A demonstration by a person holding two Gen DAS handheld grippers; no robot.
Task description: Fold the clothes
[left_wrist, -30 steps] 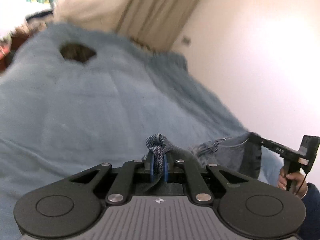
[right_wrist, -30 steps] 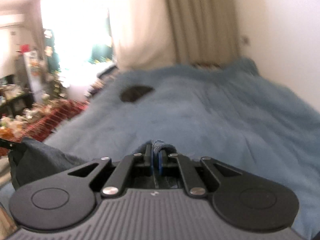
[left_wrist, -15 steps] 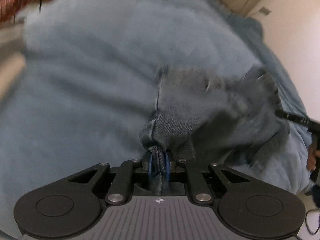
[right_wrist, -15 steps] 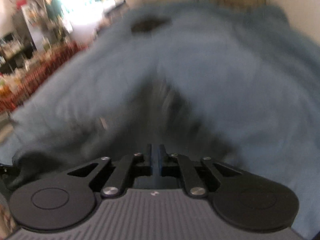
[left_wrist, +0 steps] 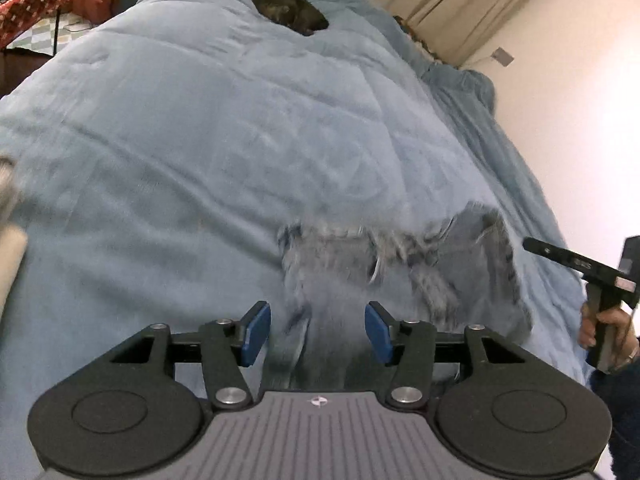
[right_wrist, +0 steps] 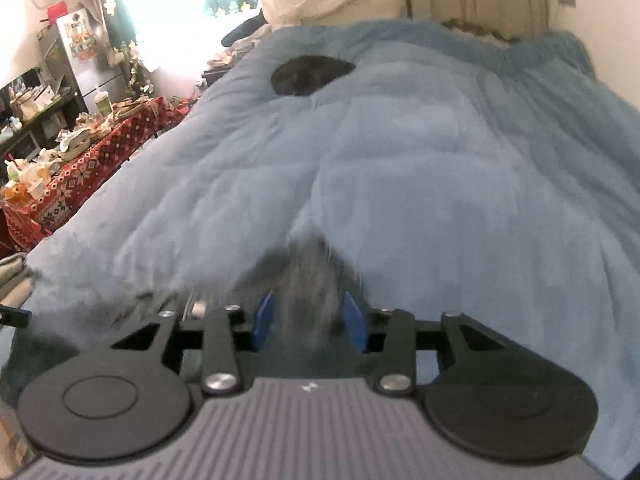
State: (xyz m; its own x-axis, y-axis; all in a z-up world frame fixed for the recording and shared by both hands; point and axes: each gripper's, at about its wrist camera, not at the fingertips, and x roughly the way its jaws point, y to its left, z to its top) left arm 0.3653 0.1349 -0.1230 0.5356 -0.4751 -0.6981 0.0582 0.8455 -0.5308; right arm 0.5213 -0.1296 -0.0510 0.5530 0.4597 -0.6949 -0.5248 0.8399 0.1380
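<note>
Both my grippers, left gripper (left_wrist: 316, 330) and right gripper (right_wrist: 309, 318), have just been opening, pads clear of one frayed denim garment (left_wrist: 384, 264) lying between them near my edge of one blue blanket (left_wrist: 208, 128), one dark patch (left_wrist: 290, 10) far off.

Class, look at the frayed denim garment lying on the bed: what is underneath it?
The denim garment lies on the light blue blanket, which shows on every side. What the garment covers is hidden, as is whatever lies beneath the blanket.
</note>
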